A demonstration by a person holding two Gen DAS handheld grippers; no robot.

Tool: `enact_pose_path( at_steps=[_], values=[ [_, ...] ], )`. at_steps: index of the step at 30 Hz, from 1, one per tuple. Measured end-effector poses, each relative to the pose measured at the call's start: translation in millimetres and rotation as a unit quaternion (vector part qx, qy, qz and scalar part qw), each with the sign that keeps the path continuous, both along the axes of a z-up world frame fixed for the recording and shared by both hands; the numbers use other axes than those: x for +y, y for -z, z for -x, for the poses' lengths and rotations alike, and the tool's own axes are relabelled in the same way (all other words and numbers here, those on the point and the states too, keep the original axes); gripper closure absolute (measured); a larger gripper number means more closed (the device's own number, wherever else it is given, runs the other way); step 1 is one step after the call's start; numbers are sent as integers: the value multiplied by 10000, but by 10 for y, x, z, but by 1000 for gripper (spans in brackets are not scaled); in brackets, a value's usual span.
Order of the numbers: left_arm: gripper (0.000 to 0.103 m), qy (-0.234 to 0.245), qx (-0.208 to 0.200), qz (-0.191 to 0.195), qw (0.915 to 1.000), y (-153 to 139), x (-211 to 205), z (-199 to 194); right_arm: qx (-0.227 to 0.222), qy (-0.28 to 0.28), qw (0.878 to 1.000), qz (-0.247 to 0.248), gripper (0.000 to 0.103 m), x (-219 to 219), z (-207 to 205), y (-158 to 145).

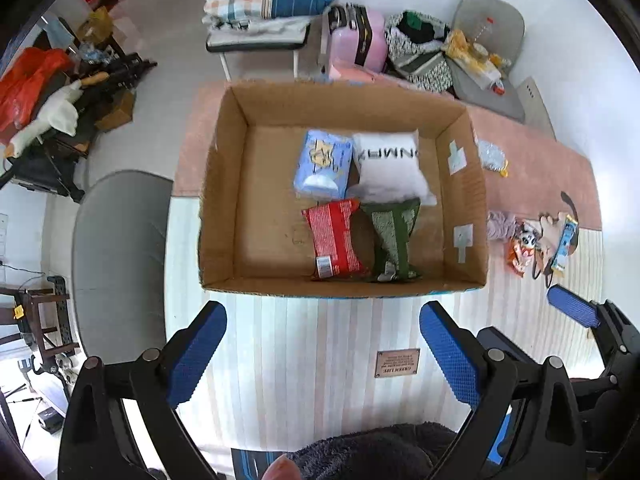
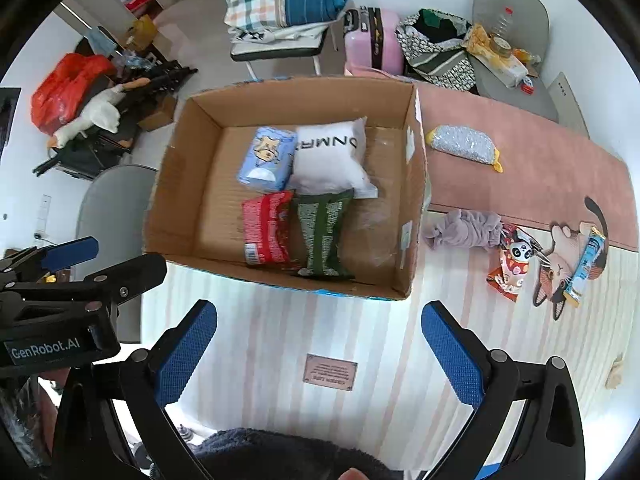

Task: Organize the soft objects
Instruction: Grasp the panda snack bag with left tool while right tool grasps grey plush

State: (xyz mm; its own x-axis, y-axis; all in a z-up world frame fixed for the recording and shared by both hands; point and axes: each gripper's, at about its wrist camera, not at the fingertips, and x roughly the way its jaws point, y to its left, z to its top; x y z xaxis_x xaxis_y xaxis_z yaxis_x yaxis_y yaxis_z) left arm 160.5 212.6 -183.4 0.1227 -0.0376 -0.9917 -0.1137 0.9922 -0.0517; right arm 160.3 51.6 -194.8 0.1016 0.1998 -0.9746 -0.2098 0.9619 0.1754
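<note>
Both grippers hang above the near edge of the table with their jaws spread apart and nothing between them: the left gripper (image 1: pixel 322 350) sits in front of the cardboard box (image 2: pixel 224 268), and the right gripper (image 2: pixel 320 350) beside it, facing the same near wall. The box stands open toward the left side of the table. Four soft packs lie inside against its right half: a blue tissue pack (image 2: pixel 265 159) and a white pillow (image 2: pixel 330 160) at the back, a red packet (image 2: pixel 266 228) and a green packet (image 2: pixel 323 236) in front, edges touching, probably packed tight to leave the left half free. Outside, near the right edge, wait a grey cloth (image 2: pixel 466 229), a silver pouch (image 2: pixel 462 145), a small panda packet (image 2: pixel 512 266) and a blue stick pack (image 2: pixel 584 266). The box's right wall stands between them and the free floor, so each would need lifting over it.
</note>
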Motion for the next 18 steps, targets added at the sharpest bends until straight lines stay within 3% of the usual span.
enact_pose_path(
  at_steps=[8, 14, 18],
  values=[
    [4, 562, -623, -388, 9957, -336, -656, -259, -110, 451, 9983, -356, 0, -520, -22, -132],
    [4, 1204, -580, -626, 9890, -132, -1552, -635, 64, 1377, 9904, -112, 0, -1502, -149, 42],
    [4, 1700, -211, -386, 9845, 191, -2268, -842, 184, 2082, 9779, 60, 0, -2293, -182, 227]
  ],
)
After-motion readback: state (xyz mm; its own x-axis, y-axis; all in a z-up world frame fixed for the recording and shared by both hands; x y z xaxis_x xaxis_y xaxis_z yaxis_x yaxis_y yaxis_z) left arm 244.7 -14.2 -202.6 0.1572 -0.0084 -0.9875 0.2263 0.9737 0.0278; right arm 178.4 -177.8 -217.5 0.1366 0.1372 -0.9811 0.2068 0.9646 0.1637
